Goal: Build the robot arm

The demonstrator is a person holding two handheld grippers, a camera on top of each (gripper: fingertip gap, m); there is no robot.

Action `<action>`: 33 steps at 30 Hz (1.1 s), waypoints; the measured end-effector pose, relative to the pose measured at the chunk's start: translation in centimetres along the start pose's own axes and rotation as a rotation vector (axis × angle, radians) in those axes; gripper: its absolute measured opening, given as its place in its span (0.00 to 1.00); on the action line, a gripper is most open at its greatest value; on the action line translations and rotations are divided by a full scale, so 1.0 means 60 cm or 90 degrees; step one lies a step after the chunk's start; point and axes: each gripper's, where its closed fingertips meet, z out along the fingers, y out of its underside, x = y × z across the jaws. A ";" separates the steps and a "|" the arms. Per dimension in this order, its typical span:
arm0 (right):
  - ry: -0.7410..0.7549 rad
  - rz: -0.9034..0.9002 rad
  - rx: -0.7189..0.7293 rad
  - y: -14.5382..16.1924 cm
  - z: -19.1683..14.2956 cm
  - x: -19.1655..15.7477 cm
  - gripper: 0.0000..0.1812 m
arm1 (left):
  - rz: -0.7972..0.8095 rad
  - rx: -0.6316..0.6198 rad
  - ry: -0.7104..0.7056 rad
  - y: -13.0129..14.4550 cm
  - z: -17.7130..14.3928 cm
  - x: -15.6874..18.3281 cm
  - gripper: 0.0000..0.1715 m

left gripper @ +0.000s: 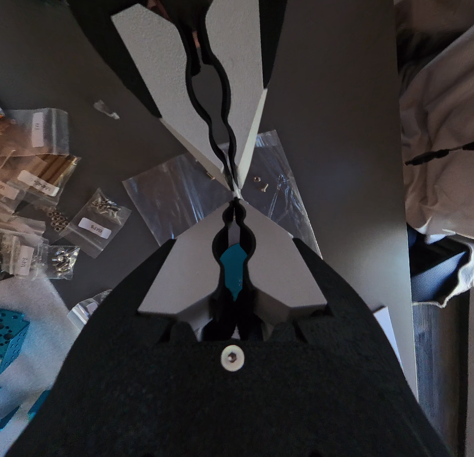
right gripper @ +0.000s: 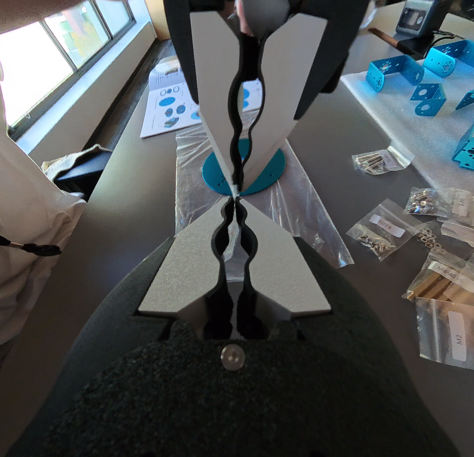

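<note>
My left gripper [left gripper: 234, 201] and my right gripper [right gripper: 234, 200] meet tip to tip just above a clear plastic bag [right gripper: 295, 209] on the grey table. Both have their jaws closed. A small white piece [right gripper: 235, 190] sits where the tips meet; I cannot tell which gripper holds it. In the left wrist view the right gripper [left gripper: 234, 187] comes in from the top. In the right wrist view the left gripper [right gripper: 236, 184] comes in from the top. A round blue disc [right gripper: 269, 168] lies at the bag under the tips. A nut [left gripper: 255, 179] and a screw [left gripper: 264, 187] lie on the bag [left gripper: 166, 198].
Small bags of screws and nuts [right gripper: 379, 232], brass standoffs [right gripper: 436, 288] and blue metal brackets [right gripper: 397, 70] lie to one side on the table [right gripper: 128, 214]. An instruction booklet [right gripper: 166, 106] lies beyond the bag. A person in light clothing [right gripper: 25, 214] stands at the table's edge. The tips of both grippers are at nearly the same place.
</note>
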 end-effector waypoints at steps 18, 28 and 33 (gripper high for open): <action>-0.061 0.123 0.268 -0.092 -0.050 0.008 0.00 | -0.071 0.609 -0.148 -0.016 -0.095 -0.003 0.11; -0.069 0.127 0.256 -0.088 -0.045 0.005 0.00 | -0.047 0.629 -0.122 -0.029 -0.080 0.009 0.01; -0.075 0.124 0.254 -0.088 -0.048 0.003 0.00 | -0.040 0.637 -0.128 -0.029 -0.085 0.012 0.00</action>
